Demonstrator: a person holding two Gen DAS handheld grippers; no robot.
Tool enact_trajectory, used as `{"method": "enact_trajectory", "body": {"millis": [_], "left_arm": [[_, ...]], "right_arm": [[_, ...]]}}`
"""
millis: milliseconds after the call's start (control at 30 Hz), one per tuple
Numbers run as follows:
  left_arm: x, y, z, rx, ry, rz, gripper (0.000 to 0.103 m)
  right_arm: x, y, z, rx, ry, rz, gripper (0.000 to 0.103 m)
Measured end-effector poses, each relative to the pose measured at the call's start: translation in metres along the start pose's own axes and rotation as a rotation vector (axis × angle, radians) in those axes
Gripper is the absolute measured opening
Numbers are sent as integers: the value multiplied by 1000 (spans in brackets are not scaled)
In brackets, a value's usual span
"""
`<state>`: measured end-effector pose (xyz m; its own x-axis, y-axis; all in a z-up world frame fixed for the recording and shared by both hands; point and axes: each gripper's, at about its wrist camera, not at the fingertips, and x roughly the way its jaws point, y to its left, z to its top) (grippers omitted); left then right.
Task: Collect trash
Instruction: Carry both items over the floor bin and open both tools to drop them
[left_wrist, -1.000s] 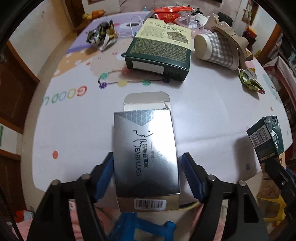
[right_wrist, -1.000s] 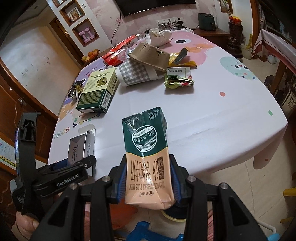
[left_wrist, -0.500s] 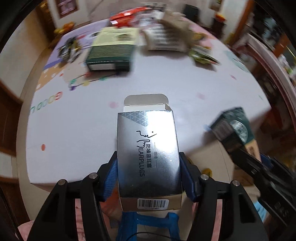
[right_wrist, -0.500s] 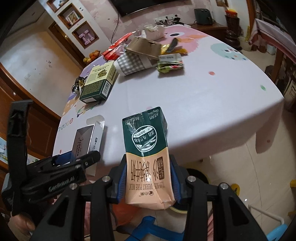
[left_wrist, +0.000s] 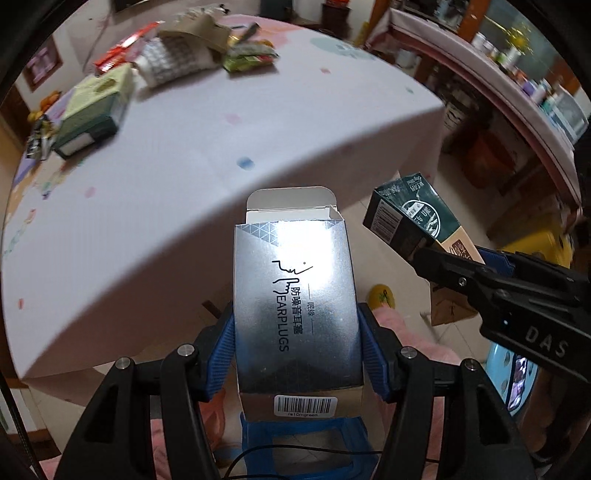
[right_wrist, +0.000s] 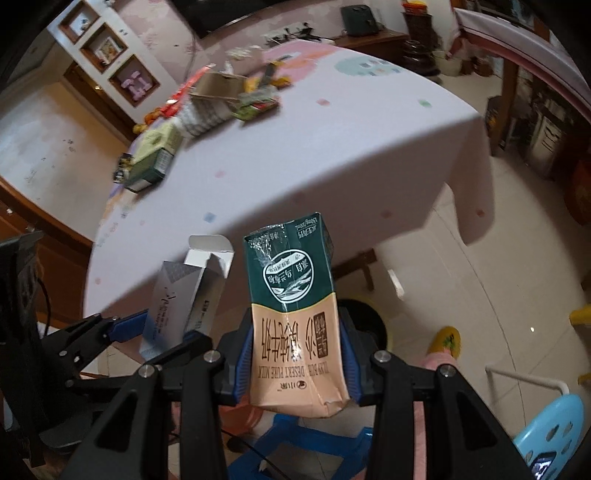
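My left gripper (left_wrist: 295, 350) is shut on a silver earplugs box (left_wrist: 295, 295) with its top flap open, held in the air past the near edge of the table (left_wrist: 184, 147). My right gripper (right_wrist: 295, 358) is shut on a green and tan milk carton (right_wrist: 295, 314), also off the table, over the floor. The carton shows in the left wrist view (left_wrist: 413, 218) at the right, and the earplugs box shows in the right wrist view (right_wrist: 184, 295) at the left. The two grippers are side by side.
On the table's far side lie a green box (left_wrist: 92, 110), a checked paper cup (left_wrist: 173, 66), cardboard scraps, a green wrapper (left_wrist: 251, 59) and red packets. A dark round bin (right_wrist: 362, 325) stands on the tiled floor below the carton. A blue stool (right_wrist: 546, 435) is at right.
Both grippers have pulled back and swung right, away from the table, carrying the box and the carton out over the floor. The table has slid to the upper left of both views.
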<state>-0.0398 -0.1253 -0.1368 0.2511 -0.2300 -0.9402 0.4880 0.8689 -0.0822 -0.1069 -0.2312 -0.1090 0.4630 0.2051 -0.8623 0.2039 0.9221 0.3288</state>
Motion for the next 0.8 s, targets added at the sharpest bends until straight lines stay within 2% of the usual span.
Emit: {"method": "enact_trajectory", "body": {"millis": [167, 367, 467, 600, 800], "left_arm": [[43, -10, -6, 45, 53, 0, 60], [110, -10, 1, 63, 117, -24, 60], [144, -9, -3, 84, 176, -31, 60], [182, -4, 4, 63, 238, -36, 61], [213, 1, 7, 23, 252, -18, 63]], "right_arm": [[29, -36, -20, 83, 50, -35, 41], [98, -79, -44, 215, 187, -38, 41], [134, -97, -55, 281, 252, -31, 41], [173, -111, -66, 343, 325, -29, 41], [218, -122, -76, 398, 400, -36, 42]]}}
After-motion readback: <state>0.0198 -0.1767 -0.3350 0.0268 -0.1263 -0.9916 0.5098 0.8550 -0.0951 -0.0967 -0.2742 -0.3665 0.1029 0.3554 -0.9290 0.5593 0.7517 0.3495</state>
